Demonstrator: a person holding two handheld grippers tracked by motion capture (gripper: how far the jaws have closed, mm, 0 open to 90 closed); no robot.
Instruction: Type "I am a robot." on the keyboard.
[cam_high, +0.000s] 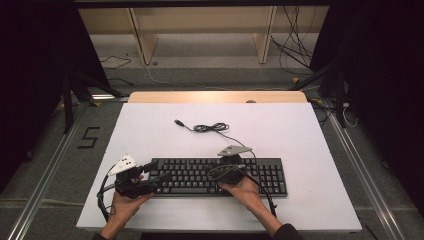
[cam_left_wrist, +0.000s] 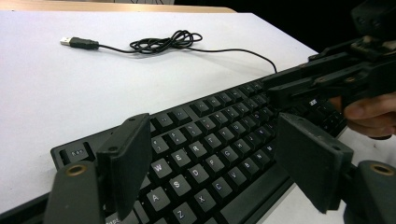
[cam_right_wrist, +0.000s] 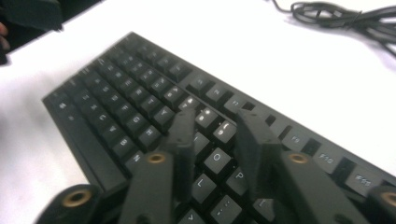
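Observation:
A black keyboard (cam_high: 220, 176) lies across the near half of the white table top (cam_high: 280, 135). Its thin cable (cam_high: 211, 128) curls behind it and ends in a loose USB plug (cam_high: 177, 122). My left gripper (cam_high: 157, 171) hovers at the keyboard's left end. Its jaws stand wide open over the letter keys (cam_left_wrist: 212, 135) with nothing between them. My right gripper (cam_high: 225, 172) is over the middle of the keyboard and points down at the keys. Its jaws are a little apart above the keys (cam_right_wrist: 215, 119) and grip nothing. The right gripper (cam_left_wrist: 327, 79) also shows in the left gripper view.
The coiled cable (cam_left_wrist: 159, 43) and plug (cam_left_wrist: 79, 42) rest on bare table behind the keyboard (cam_left_wrist: 210, 154). A wooden strip (cam_high: 215, 96) edges the table's far side. Beyond it are shelf legs, stand legs and floor cables (cam_high: 295, 55).

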